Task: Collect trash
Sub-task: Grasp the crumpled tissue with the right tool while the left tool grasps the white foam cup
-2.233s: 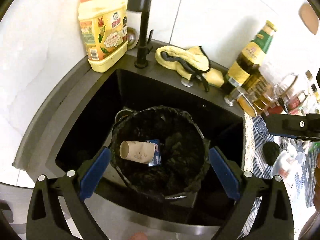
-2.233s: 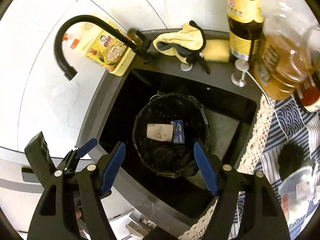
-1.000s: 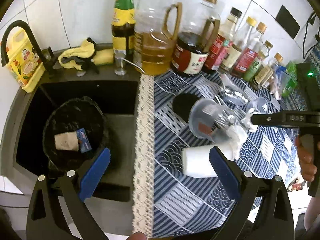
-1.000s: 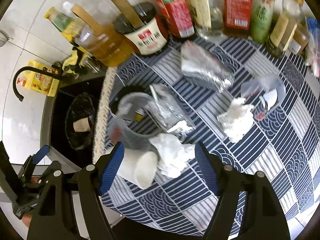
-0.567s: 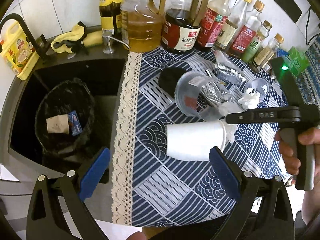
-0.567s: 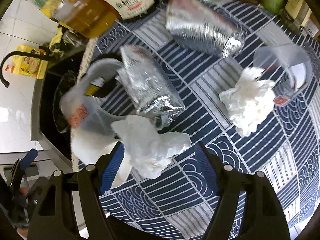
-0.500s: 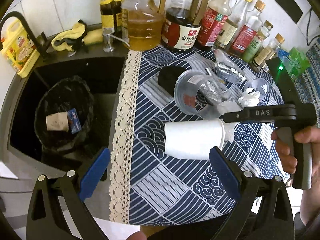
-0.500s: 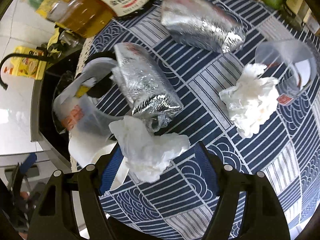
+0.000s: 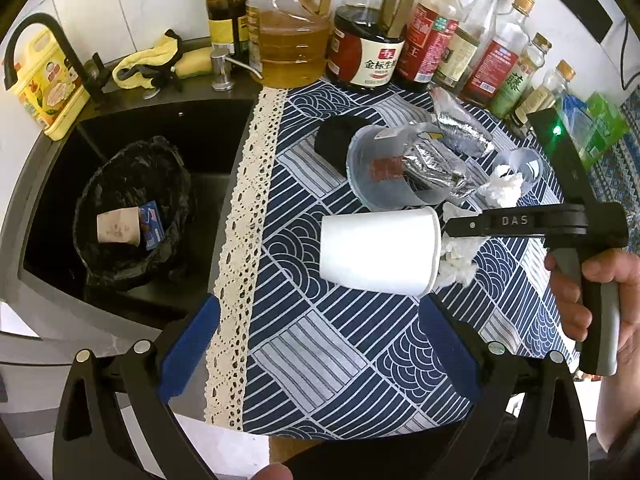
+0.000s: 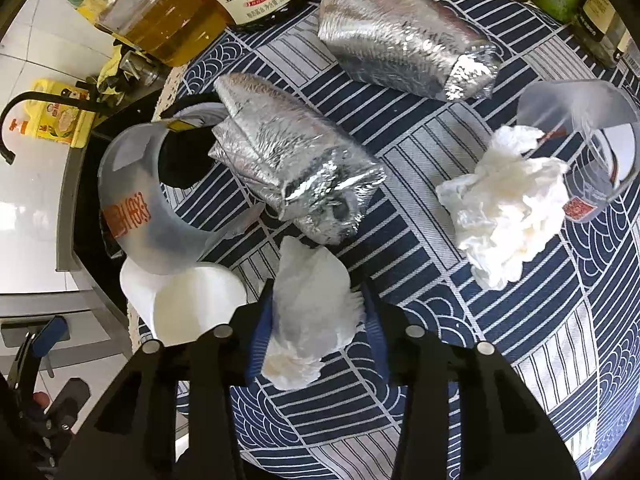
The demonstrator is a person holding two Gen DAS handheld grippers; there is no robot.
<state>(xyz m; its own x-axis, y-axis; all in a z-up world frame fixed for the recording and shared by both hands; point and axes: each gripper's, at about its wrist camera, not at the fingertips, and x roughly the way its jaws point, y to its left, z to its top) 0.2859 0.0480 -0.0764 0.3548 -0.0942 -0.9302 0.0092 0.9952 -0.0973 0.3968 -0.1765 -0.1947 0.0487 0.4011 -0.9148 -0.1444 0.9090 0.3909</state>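
Sitting in the black sink (image 9: 48,184) at the far left, a bin lined with a black bag (image 9: 132,212) holds a brown paper cup (image 9: 118,230) and a small blue packet (image 9: 151,229). Further right, the left gripper (image 9: 316,354) hovers with its jaws wide open and empty over the blue patterned cloth (image 9: 320,360) on the surface. Just beyond it a white paper cup (image 9: 378,250) lies on its side, with a clear plastic cup (image 9: 380,172) and a crumpled foil bag (image 10: 288,164) behind. Right of the white cup, the right gripper (image 10: 316,320) has just closed its jaws on a crumpled white tissue (image 10: 310,314), which rests on the cloth. A second tissue wad (image 10: 506,204) lies further right, against another clear cup (image 10: 588,128).
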